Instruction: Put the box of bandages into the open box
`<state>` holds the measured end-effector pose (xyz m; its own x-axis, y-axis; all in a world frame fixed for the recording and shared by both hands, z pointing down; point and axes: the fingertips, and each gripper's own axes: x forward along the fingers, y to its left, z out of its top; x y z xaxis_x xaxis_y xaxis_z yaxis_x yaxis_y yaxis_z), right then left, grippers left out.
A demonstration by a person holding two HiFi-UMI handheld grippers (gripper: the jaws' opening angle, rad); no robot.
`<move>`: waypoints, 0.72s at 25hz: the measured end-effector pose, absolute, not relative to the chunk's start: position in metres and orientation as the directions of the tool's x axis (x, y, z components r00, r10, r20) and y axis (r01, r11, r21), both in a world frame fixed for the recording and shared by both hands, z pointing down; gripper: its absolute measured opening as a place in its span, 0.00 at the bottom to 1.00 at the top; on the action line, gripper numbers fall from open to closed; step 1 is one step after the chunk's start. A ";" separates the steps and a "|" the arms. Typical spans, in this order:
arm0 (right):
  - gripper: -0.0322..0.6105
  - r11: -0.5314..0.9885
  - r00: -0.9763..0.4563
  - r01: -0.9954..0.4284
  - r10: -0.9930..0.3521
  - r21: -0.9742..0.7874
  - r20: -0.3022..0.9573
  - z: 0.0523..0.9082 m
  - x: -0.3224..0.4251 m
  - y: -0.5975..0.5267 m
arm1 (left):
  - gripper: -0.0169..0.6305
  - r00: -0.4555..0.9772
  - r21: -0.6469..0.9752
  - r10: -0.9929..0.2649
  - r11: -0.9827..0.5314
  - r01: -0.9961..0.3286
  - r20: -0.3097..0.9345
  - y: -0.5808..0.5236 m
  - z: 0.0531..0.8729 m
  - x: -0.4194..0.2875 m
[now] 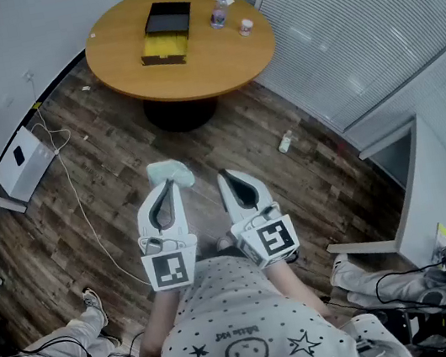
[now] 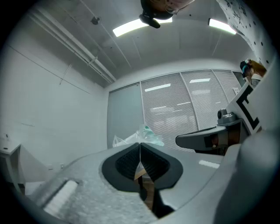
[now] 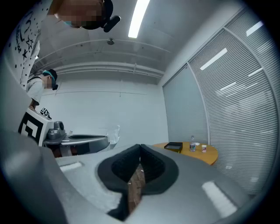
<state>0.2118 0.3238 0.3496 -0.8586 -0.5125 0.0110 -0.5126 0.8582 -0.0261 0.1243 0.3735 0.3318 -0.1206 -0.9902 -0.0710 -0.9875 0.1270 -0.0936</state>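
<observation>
My left gripper (image 1: 171,182) is held in front of the person's chest, shut on a pale green and clear packet of bandages (image 1: 170,172). In the left gripper view the packet (image 2: 142,136) sticks out past the closed jaws of the left gripper (image 2: 140,145). My right gripper (image 1: 226,175) is beside it, shut and empty, as the right gripper view shows for the right gripper (image 3: 140,147). The open box (image 1: 166,32), black lid and yellow tray, lies far ahead on the round wooden table (image 1: 212,68). The right gripper view also shows the open box (image 3: 174,147).
A small bottle (image 1: 218,13) and a white jar (image 1: 246,27) stand on the table to the right of the box. On the wood floor lie a white device (image 1: 22,162) with a cable and a small bottle (image 1: 286,142). A desk (image 1: 425,180) stands at the right and another person's leg (image 1: 40,351) is at the lower left.
</observation>
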 end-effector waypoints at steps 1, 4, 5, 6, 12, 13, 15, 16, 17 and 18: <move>0.06 0.859 -0.859 -0.512 -0.512 -0.025 0.012 0.350 0.213 0.323 | 0.05 -0.122 -0.090 -0.990 0.128 -0.988 -0.070 0.373 0.332 0.125; 0.06 0.859 -0.859 -0.512 -0.512 -0.023 0.019 0.350 0.213 0.322 | 0.05 -0.124 -0.080 -0.990 0.129 -0.988 -0.066 0.371 0.333 0.125; 0.06 0.857 -0.858 -0.514 -0.514 -0.023 0.025 0.350 0.213 0.322 | 0.05 -0.124 -0.077 -0.990 0.129 -0.989 -0.066 0.371 0.333 0.125; 0.06 0.855 -0.855 -0.518 -0.517 -0.023 0.034 0.350 0.212 0.322 | 0.05 -0.125 -0.073 -0.990 0.130 -0.989 -0.066 0.372 0.333 0.123; 0.06 0.859 -0.859 -0.512 -0.511 -0.012 0.022 0.354 0.208 0.330 | 0.05 -0.121 -0.080 -0.990 0.127 -0.989 -0.078 0.379 0.335 0.118; 0.06 0.858 -0.858 -0.513 -0.513 -0.009 0.023 0.354 0.207 0.331 | 0.05 -0.118 -0.081 -0.990 0.125 -0.989 -0.077 0.379 0.335 0.117; 0.06 0.859 -0.859 -0.511 -0.511 -0.007 0.020 0.352 0.204 0.332 | 0.05 -0.115 -0.078 -0.991 0.121 -0.990 -0.074 0.379 0.336 0.115; 0.06 0.861 -0.861 -0.509 -0.508 -0.008 0.016 0.352 0.202 0.332 | 0.05 -0.115 -0.073 -0.991 0.120 -0.990 -0.074 0.379 0.336 0.113; 0.06 0.862 -0.862 -0.507 -0.507 -0.008 0.015 0.352 0.200 0.333 | 0.05 -0.114 -0.069 -0.991 0.119 -0.990 -0.075 0.380 0.336 0.111; 0.06 0.860 -0.860 -0.510 -0.510 -0.005 0.017 0.352 0.198 0.333 | 0.05 -0.112 -0.068 -0.991 0.118 -0.991 -0.077 0.380 0.336 0.109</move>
<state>0.1985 0.3334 0.3519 -0.8601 -0.5098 0.0172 -0.5100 0.8602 -0.0054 0.1087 0.3800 0.3356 -0.1123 -0.9907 -0.0768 -0.9907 0.1176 -0.0684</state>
